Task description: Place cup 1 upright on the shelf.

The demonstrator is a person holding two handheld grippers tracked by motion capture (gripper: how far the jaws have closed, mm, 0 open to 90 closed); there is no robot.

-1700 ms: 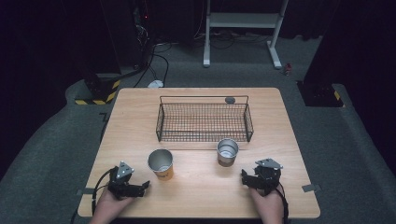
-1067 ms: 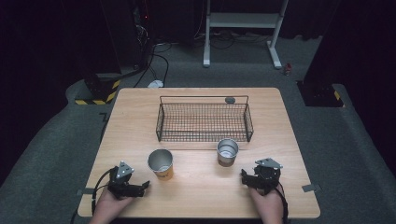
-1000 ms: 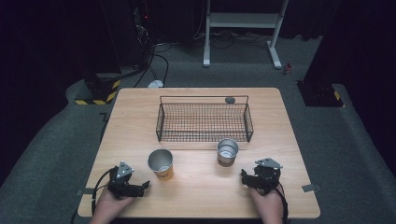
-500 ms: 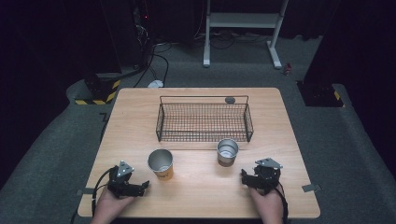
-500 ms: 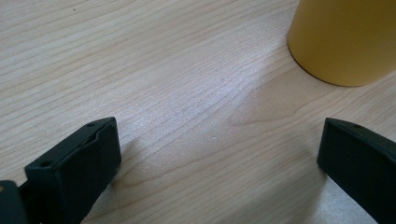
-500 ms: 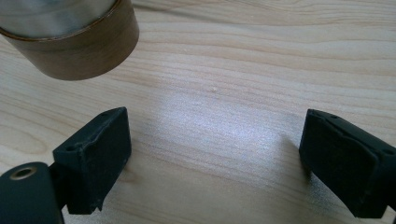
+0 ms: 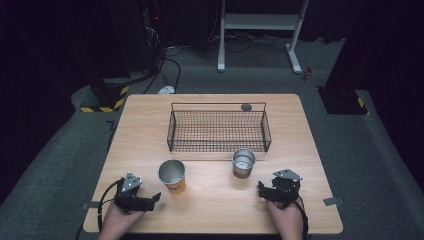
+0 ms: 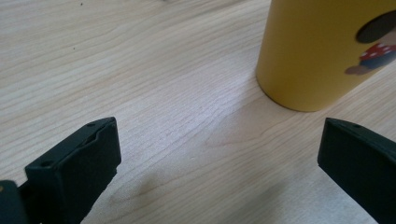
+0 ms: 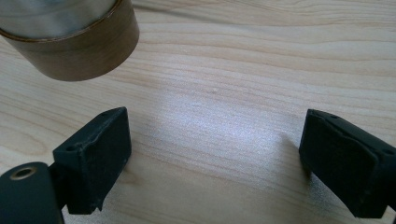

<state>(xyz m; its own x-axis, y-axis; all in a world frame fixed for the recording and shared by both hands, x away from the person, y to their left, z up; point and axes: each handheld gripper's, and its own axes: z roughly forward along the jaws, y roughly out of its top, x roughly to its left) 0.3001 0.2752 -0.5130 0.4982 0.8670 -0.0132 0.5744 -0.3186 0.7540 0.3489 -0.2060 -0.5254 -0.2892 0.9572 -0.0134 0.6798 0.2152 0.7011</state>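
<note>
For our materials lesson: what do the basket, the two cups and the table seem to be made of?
Basket: thin black wire mesh, likely coated metal.
Yellow cup: shiny metal inside, matte yellow printed outside.
Smaller cup: bright steel-looking wall, brown band at base.
Table: pale wood grain, possibly laminate.

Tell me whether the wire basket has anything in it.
Empty. In the high view the wire basket shows only bare mesh inside; both cups, the yellow cup and the metal cup, stand outside on the table.

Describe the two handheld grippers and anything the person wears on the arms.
Both the left gripper and right gripper are black, blocky units, each topped by a grey three-cornered plate with a black cable trailing back. The gripper views show chunky matte-black jaws with small screw holes. No sleeves or gloves show on the forearms.
</note>
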